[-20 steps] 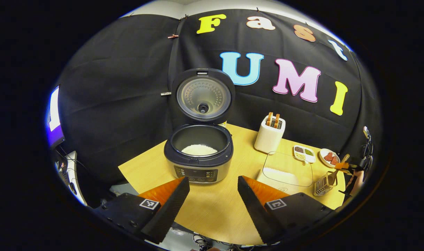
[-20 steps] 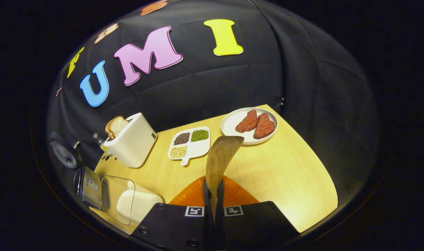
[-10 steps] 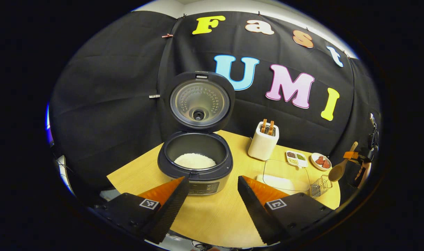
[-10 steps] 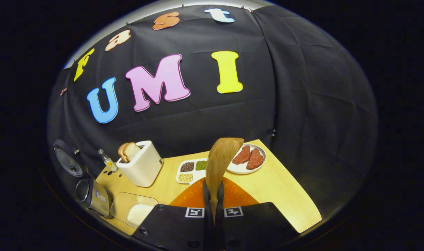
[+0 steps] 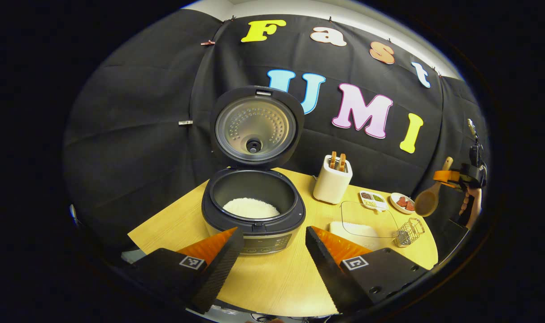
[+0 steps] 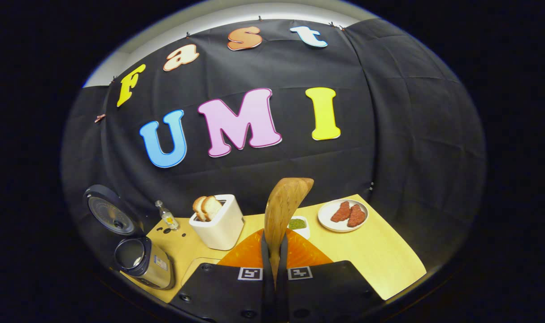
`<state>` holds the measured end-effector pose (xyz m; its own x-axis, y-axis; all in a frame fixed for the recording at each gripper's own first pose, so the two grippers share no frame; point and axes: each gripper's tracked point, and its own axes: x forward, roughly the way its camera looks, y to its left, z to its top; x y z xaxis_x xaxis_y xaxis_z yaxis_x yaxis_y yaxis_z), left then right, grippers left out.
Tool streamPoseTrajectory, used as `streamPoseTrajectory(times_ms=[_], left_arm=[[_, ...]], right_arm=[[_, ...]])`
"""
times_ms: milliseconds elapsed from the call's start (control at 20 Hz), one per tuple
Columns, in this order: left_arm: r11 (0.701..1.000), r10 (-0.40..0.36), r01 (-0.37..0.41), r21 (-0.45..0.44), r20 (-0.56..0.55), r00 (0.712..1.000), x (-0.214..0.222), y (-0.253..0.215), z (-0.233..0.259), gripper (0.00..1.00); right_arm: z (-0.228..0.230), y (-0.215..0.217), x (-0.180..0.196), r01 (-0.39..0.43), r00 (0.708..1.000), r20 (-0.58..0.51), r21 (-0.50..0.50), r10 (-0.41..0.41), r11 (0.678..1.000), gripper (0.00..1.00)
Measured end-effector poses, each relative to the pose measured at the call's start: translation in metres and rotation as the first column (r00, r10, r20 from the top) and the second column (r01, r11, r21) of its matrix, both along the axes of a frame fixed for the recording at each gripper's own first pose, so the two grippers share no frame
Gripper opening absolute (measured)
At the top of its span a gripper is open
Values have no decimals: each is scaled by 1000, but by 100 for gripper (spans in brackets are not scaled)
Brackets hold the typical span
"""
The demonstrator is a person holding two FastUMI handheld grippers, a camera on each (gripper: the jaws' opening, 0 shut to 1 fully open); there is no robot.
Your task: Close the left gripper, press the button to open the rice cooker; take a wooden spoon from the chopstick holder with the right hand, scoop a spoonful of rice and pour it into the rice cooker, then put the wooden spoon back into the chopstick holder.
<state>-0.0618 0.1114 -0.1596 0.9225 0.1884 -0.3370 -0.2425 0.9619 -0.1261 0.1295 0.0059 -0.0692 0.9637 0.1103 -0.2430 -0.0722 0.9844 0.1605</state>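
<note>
Right gripper (image 6: 274, 264), at the bottom centre of the right gripper view: the two fingers stand pressed together on the handle of the wooden spoon (image 6: 283, 204), with only the thin handle between them. The spoon's long axis runs nearly straight up the frame from the fingers, leaning slightly to the right; the bowl is uppermost and ends against the black cloth wall, above the table (image 6: 380, 258).

In the left gripper view the same spoon (image 5: 428, 202) appears at the right edge, held in the air by the right gripper (image 5: 443, 176) and a hand (image 5: 470, 204). Here its long axis is diagonal, handle to the upper right, bowl to the lower left, hanging above and just right of the wire chopstick holder (image 5: 409, 226).

Left gripper (image 5: 274, 251), at the bottom of the left gripper view: fingers set wide apart, holding and touching nothing, above the near part of the table (image 5: 272, 287).

Rice cooker (image 5: 253, 204), centre of that view, just beyond the fingertips: lid (image 5: 256, 125) upright and open, white rice (image 5: 250, 208) lying in the inner pot.

To its right stand a white toaster (image 5: 332, 181) with bread slices, a clear container (image 5: 366, 222) with rice, a divided dish (image 5: 372, 199) and a plate (image 5: 401, 202) with two red pieces.
</note>
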Motion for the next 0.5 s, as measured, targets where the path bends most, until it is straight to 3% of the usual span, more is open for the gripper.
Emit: streamPoseTrajectory(times_ms=[200,350,500], left_arm=[[999,-35,35,-6,-9,999,-3,7,-11,96],[995,-61,61,-81,-7,998,-7,0,-23,96],[994,-76,73,-82,-26,997,-2,1,-39,96]], right_arm=[[-22,46,4,-44,999,-8,-37,44,998,6],[-43,79,8,-112,994,-21,-83,110,990,6],[-64,94,18,-140,990,-11,-185,141,973,6]])
